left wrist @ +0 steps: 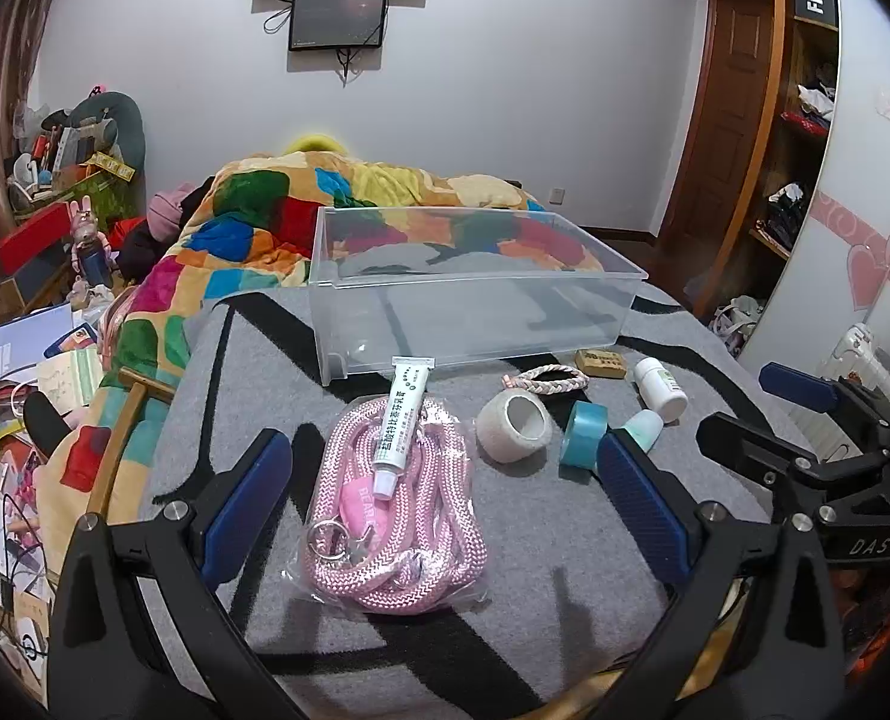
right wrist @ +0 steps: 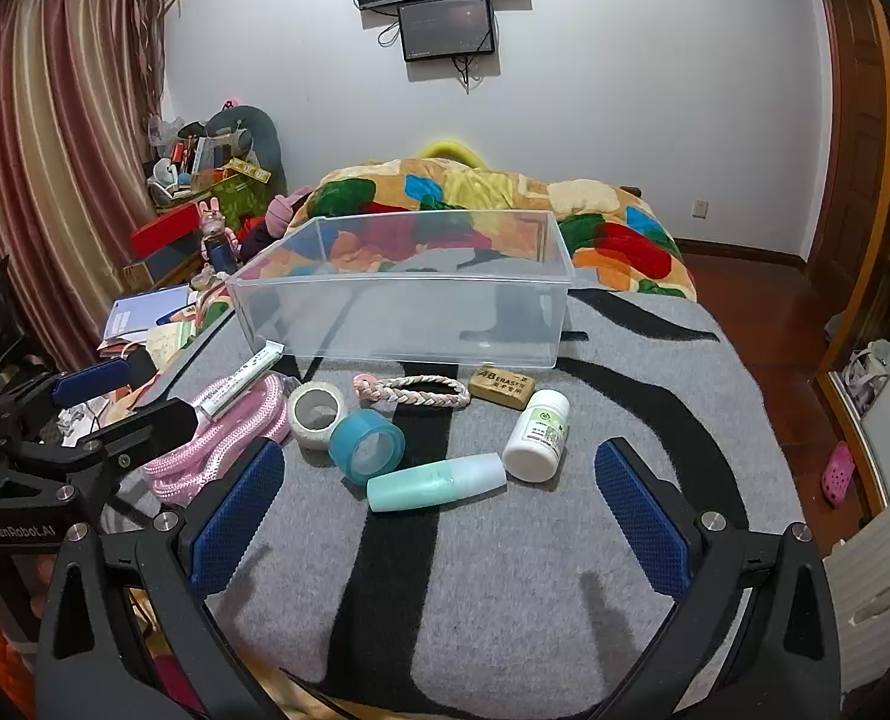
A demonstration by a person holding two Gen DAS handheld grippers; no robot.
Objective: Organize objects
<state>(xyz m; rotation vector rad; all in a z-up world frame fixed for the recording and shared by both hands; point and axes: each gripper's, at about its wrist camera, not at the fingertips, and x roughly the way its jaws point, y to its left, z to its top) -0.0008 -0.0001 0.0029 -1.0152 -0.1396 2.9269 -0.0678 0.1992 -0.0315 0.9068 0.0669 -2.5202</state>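
Observation:
A clear plastic bin (left wrist: pixel 481 312) (right wrist: pixel 408 324) stands empty on the grey blanket. In front of it lie a bagged pink rope (left wrist: pixel 390 516) (right wrist: pixel 216 438) with a white ointment tube (left wrist: pixel 399 420) (right wrist: pixel 237 384) on top, a white tape roll (left wrist: pixel 514 426) (right wrist: pixel 317 414), a blue tape roll (left wrist: pixel 583 435) (right wrist: pixel 366 444), a teal bottle (right wrist: pixel 435 483), a white pill bottle (left wrist: pixel 661 387) (right wrist: pixel 535 435), a braided bracelet (left wrist: pixel 547 378) (right wrist: pixel 411 390) and an eraser (left wrist: pixel 601 363) (right wrist: pixel 502 386). My left gripper (left wrist: pixel 445 480) is open around the rope bag. My right gripper (right wrist: pixel 438 498) is open, the teal bottle between its fingers.
A colourful quilt (left wrist: pixel 252 228) lies behind the bin. Cluttered papers and boxes (left wrist: pixel 30 360) lie left of the bed. A wardrobe (left wrist: pixel 805 138) and red floor (right wrist: pixel 775 330) are to the right. The right gripper (left wrist: pixel 805 420) shows in the left wrist view.

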